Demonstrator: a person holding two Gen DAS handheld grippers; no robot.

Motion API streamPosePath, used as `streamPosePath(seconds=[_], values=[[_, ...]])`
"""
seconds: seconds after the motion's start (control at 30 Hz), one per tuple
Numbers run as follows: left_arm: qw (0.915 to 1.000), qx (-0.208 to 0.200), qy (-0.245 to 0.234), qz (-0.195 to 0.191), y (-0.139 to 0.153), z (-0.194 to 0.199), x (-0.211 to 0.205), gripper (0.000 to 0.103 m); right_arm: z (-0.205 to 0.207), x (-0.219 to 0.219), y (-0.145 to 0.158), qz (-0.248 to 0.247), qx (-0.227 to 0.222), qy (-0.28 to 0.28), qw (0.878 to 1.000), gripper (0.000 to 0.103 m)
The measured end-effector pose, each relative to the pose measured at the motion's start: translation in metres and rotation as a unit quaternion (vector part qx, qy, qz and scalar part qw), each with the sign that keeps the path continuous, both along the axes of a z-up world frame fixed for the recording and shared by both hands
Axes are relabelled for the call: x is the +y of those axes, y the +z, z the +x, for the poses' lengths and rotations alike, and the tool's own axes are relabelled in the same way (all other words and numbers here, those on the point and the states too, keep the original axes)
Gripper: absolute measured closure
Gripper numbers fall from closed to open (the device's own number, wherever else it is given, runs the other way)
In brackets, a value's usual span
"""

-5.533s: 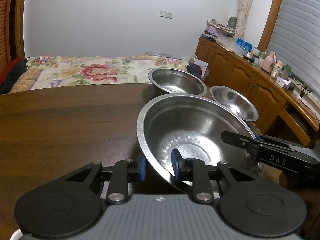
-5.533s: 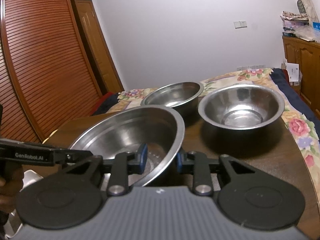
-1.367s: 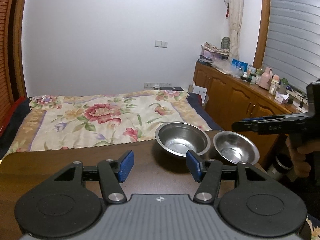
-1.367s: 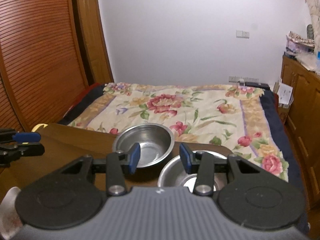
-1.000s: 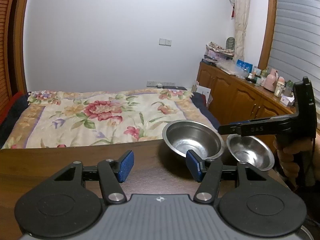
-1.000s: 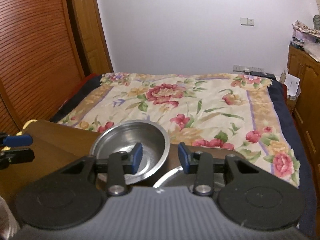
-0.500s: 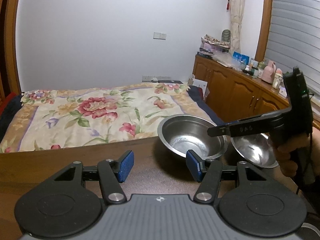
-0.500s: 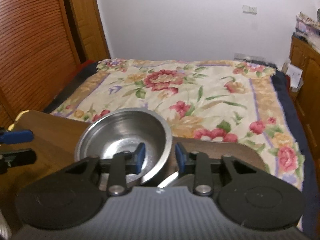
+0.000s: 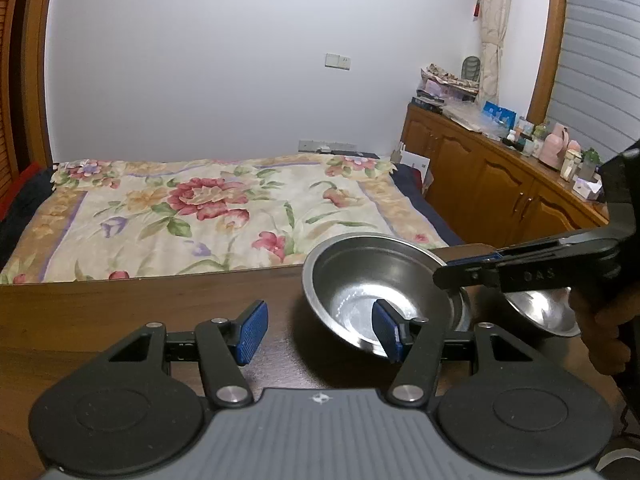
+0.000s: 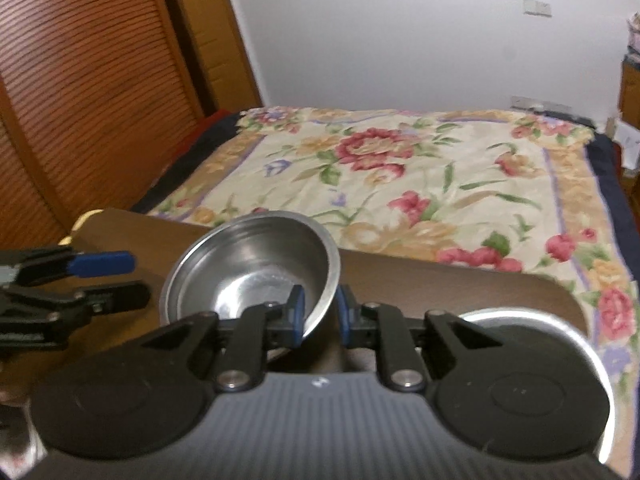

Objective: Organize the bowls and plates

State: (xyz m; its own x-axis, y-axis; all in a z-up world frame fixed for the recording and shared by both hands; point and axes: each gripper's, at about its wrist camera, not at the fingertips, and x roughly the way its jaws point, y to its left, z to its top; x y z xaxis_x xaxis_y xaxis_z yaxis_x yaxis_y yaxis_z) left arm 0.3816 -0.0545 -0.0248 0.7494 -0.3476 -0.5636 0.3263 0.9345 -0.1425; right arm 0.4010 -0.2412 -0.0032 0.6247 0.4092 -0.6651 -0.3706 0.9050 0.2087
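Brown table (image 9: 120, 312) before floral bed (image 9: 208, 216)

A bowl (image 10: 256, 264) sits tilted on the table (image 9: 120, 312), near its far edge. To its right, nearer the table's right end, lies a second bowl (image 9: 540, 312). Behind the table spreads a bed (image 9: 208, 216). A cabinet (image 9: 500, 184) stands right of the bed, a slatted door (image 10: 80, 92) on its left.

At frame center we see the right gripper (image 10: 320, 310) closing on the tilted steel bowl's (image 10: 256, 264) rim; a second bowl (image 10: 576, 332) lies lower right on the counter (image 10: 460, 284).
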Motion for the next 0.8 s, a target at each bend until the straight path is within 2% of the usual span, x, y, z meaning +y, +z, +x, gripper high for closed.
streamPosePath(seconds=[0.23, 0.3, 0.6, 0.67, 0.8], values=[[0.9993, 0.037, -0.002, -0.006, -0.012, 0.006, 0.001, 0.059, -0.010, 0.006, -0.001, 0.006, 0.010, 0.021, 1.000, 0.084], [0.9989, 0.047, -0.007, 0.005, -0.015, 0.005, -0.001, 0.072, -0.013, 0.007, -0.001, 0.010, 0.014, 0.023, 1.000, 0.083], [0.9976, 0.068, -0.013, -0.004, -0.018, -0.001, 0.002, 0.082, -0.025, 0.007, -0.006, 0.029, 0.035, 0.030, 0.999, 0.081], [0.9966, 0.080, -0.013, -0.012, -0.015, -0.002, 0.003, 0.084, -0.026, 0.005, -0.007, 0.032, 0.046, 0.028, 0.998, 0.083], [0.9968, 0.073, -0.021, -0.025, -0.006, -0.012, 0.003, 0.090, -0.034, 0.001, -0.005, 0.035, 0.049, 0.014, 0.998, 0.089]])
